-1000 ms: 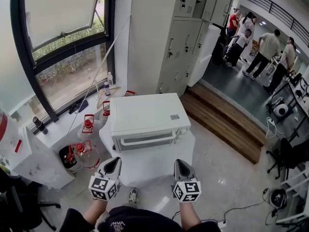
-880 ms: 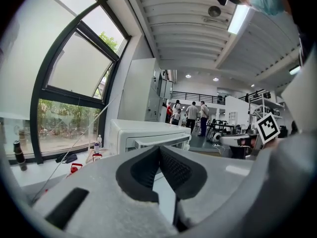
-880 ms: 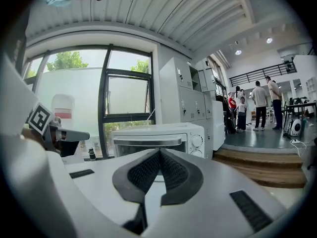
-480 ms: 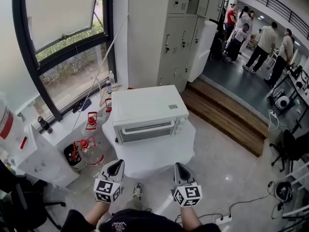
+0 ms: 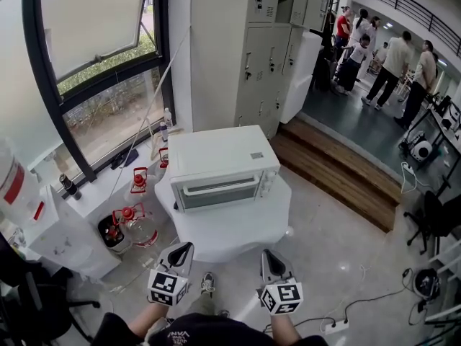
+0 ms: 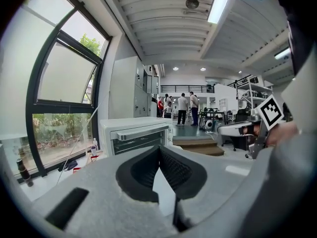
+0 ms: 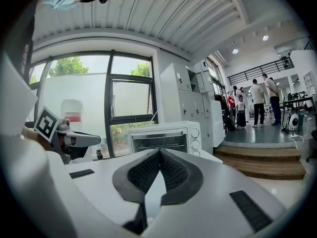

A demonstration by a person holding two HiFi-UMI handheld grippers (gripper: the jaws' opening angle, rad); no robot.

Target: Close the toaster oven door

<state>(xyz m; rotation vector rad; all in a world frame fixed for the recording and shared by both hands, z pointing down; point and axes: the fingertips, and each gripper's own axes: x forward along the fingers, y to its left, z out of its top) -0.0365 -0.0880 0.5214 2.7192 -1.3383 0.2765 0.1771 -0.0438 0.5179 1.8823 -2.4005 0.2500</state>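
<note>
A white toaster oven (image 5: 220,166) stands on a round white table (image 5: 230,240), its glass door (image 5: 216,192) up and closed under a long handle. My left gripper (image 5: 186,249) and right gripper (image 5: 268,255) hover side by side off the table's near edge, well short of the oven, both shut and empty. The left gripper view shows the oven (image 6: 136,135) ahead beyond the closed left gripper (image 6: 159,148). In the right gripper view the oven (image 7: 166,138) and its knobs sit past the closed right gripper (image 7: 159,151).
Water jugs with red handles (image 5: 133,222) stand on the floor left of the table, under a large window (image 5: 101,71). Grey lockers (image 5: 270,56) rise behind the oven. A wooden step (image 5: 338,179) runs to the right, with several people (image 5: 389,67) beyond. A power strip (image 5: 335,328) lies on the floor.
Both grippers have drawn back from the oven toward me, past the table's near edge. The oven door has stayed closed and the jaws have stayed shut.
</note>
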